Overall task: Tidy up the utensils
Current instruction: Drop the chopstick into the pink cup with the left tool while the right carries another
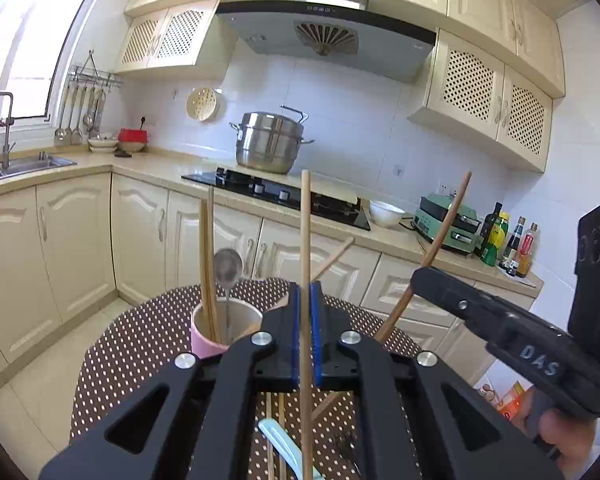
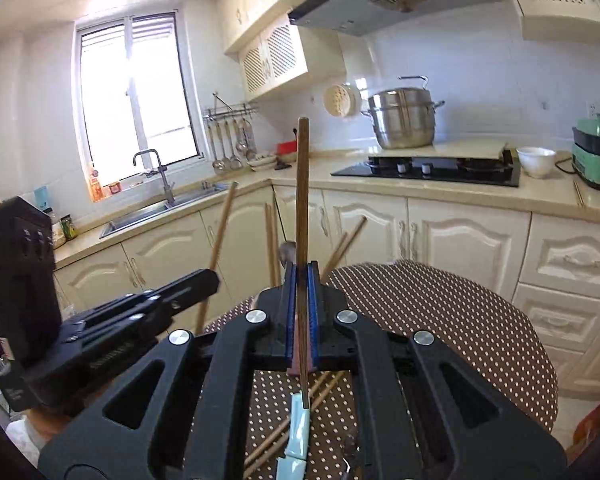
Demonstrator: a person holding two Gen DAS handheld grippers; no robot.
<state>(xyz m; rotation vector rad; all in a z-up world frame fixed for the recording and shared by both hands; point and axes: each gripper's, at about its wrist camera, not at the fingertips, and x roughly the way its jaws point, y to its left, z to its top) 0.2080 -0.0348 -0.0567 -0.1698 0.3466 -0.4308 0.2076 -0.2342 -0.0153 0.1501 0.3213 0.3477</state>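
Your left hand-held gripper (image 1: 305, 292) is clamped on a light chopstick (image 1: 305, 220); your right hand-held gripper (image 2: 302, 276) pinches a dark chopstick (image 2: 302, 184), both above the bench (image 2: 440, 320).

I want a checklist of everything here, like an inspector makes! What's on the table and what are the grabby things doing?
Surface: round table with a brown polka-dot cloth.
Job's things: pink cup holding chopsticks and a metal spoon; loose chopsticks and a light blue utensil lying on the cloth.
Clutter: nothing seen.
Grippers: left gripper shut on a light chopstick; right gripper shut on a dark chopstick.
Cables: nothing seen.
Surroundings: steel pot, sink, white bowl.
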